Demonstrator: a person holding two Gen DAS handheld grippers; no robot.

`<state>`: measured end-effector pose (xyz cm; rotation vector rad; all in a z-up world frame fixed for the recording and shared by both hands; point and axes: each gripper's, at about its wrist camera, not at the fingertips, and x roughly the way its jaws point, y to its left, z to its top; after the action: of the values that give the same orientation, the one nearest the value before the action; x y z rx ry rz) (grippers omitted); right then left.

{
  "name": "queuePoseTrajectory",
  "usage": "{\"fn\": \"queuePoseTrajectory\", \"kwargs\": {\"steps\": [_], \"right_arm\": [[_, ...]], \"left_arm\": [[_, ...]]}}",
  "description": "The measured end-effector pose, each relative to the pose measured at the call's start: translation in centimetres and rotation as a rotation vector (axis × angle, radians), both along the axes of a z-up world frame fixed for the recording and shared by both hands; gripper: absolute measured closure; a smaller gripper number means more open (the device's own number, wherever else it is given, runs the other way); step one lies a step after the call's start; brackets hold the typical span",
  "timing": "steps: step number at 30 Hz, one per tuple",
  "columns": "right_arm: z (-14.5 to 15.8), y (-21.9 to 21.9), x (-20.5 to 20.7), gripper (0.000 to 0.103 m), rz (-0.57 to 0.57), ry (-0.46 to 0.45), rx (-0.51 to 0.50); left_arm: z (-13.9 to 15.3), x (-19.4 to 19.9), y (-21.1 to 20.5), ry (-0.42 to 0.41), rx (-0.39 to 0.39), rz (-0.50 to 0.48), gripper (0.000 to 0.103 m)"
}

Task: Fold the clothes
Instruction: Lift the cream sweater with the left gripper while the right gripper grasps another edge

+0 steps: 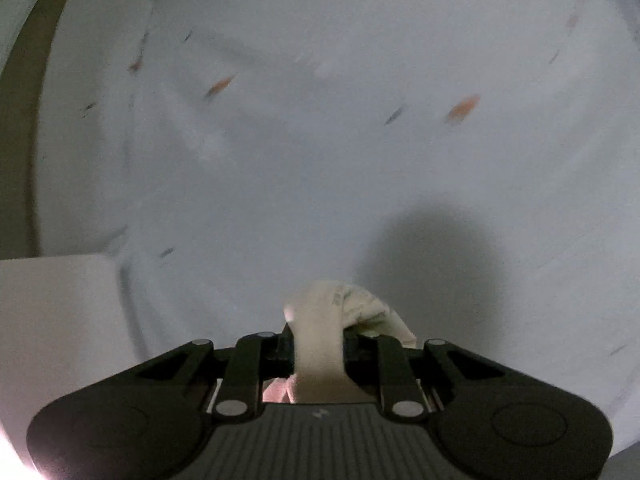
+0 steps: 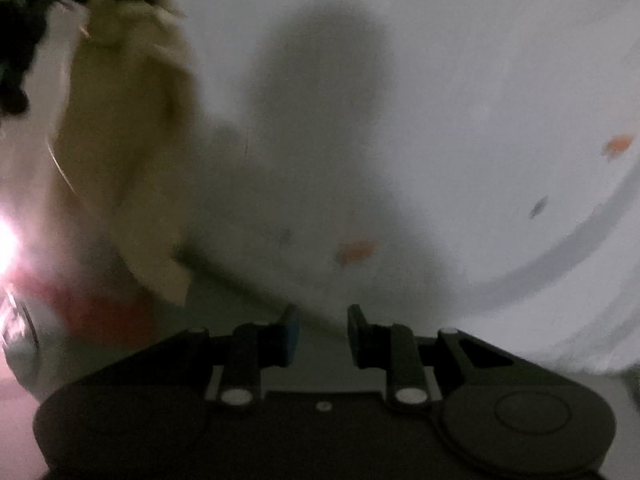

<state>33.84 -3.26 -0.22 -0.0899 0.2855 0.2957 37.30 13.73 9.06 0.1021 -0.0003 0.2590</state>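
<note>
In the left wrist view my left gripper (image 1: 318,338) is shut on a bunched fold of a cream garment (image 1: 340,320), held above a white sheet (image 1: 320,140) with small orange and dark marks. In the right wrist view the same cream garment (image 2: 124,140) hangs at the left, blurred by motion, with a red part (image 2: 100,316) low beside it. My right gripper (image 2: 323,328) is open and empty, its fingers apart, to the right of the hanging cloth and above the white sheet (image 2: 480,100).
A white box edge (image 1: 52,320) lies at the lower left in the left wrist view, and a brown strip (image 1: 20,120) runs along the far left. A dark mass (image 2: 20,40) fills the upper left in the right wrist view. A bright glare (image 2: 6,240) shows at the left edge.
</note>
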Motion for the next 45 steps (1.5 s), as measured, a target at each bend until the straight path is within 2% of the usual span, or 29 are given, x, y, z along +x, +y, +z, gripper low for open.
{"fn": "queuePoseTrajectory", "kwargs": {"steps": [1, 3, 4, 7, 9, 13, 15, 17, 20, 22, 23, 24, 25, 26, 29, 32, 35, 39, 41, 43, 45], "right_arm": [[1.2, -1.1, -1.1, 0.069, 0.007, -0.048, 0.029], [3.2, -4.8, -4.1, 0.053, -0.010, -0.142, 0.058], [4.0, -6.5, -5.6, 0.053, -0.031, -0.189, 0.058], [5.3, -11.3, -8.9, 0.047, -0.125, -0.279, -0.008], [5.7, -14.7, -11.1, 0.033, -0.191, -0.328, -0.065], [6.0, -21.7, -14.8, 0.023, -0.254, -0.378, -0.130], [5.9, -24.9, -15.8, 0.017, -0.234, -0.368, -0.122], [5.6, -27.6, -16.1, 0.017, -0.187, -0.332, -0.089], [4.9, -32.2, -15.8, 0.017, -0.064, -0.219, 0.058], [4.0, -35.3, -15.3, 0.017, 0.013, -0.135, 0.213], [3.6, -36.4, -15.1, 0.022, 0.042, -0.102, 0.276], [3.3, -37.0, -15.2, 0.048, 0.059, -0.088, 0.308], [3.1, -37.5, -15.3, 0.067, 0.075, -0.077, 0.336], [2.9, -38.0, -15.4, 0.093, 0.091, -0.065, 0.364], [4.0, -37.1, -16.8, 0.096, 0.051, -0.127, 0.329], [7.2, -36.3, -18.7, 0.097, 0.016, -0.244, 0.266], [11.5, -35.0, -19.8, 0.097, 0.017, -0.360, 0.131], [13.5, -33.1, -21.6, 0.097, 0.018, -0.480, -0.058], [13.8, -33.2, -22.4, 0.097, 0.011, -0.512, -0.096], [13.5, -34.2, -23.1, 0.097, 0.027, -0.511, -0.075], [13.7, -35.4, -23.8, 0.097, 0.033, -0.506, -0.065]], "left_arm": [[0.9, -1.4, -2.1, -0.009, -0.021, -0.057, 0.083], [1.8, -4.1, -6.1, -0.012, -0.071, -0.172, 0.083], [2.0, -5.3, -8.3, -0.007, -0.090, -0.224, 0.083], [2.0, -8.6, -13.7, 0.019, -0.148, -0.361, 0.083], [1.4, -10.0, -16.9, 0.046, -0.170, -0.436, 0.083], [0.2, -12.5, -22.8, 0.127, -0.193, -0.571, 0.083], [-0.7, -13.6, -25.3, 0.174, -0.202, -0.636, 0.083], [-1.5, -14.2, -26.9, 0.215, -0.205, -0.683, 0.083], [-2.0, -15.5, -29.2, 0.258, -0.170, -0.713, 0.083], [-2.1, -16.1, -30.2, 0.275, -0.147, -0.727, 0.083], [-2.3, -16.3, -30.3, 0.285, -0.140, -0.730, 0.083], [-2.4, -16.7, -30.6, 0.293, -0.132, -0.723, 0.083], [-2.6, -17.1, -30.8, 0.299, -0.119, -0.705, 0.083], [-2.7, -17.1, -30.6, 0.304, -0.106, -0.685, 0.082], [-3.7, -16.9, -29.4, 0.332, -0.085, -0.619, 0.079], [-4.8, -16.0, -27.7, 0.365, -0.047, -0.551, 0.073], [-5.8, -15.7, -26.4, 0.380, -0.023, -0.506, 0.066], [-6.4, -16.6, -25.8, 0.365, 0.028, -0.469, 0.055], [-6.9, -16.7, -25.4, 0.421, -0.004, -0.594, 0.041], [-8.2, -17.1, -25.0, 0.457, -0.051, -0.765, 0.035], [-9.8, -17.6, -24.9, 0.484, -0.089, -0.852, 0.032]]}}
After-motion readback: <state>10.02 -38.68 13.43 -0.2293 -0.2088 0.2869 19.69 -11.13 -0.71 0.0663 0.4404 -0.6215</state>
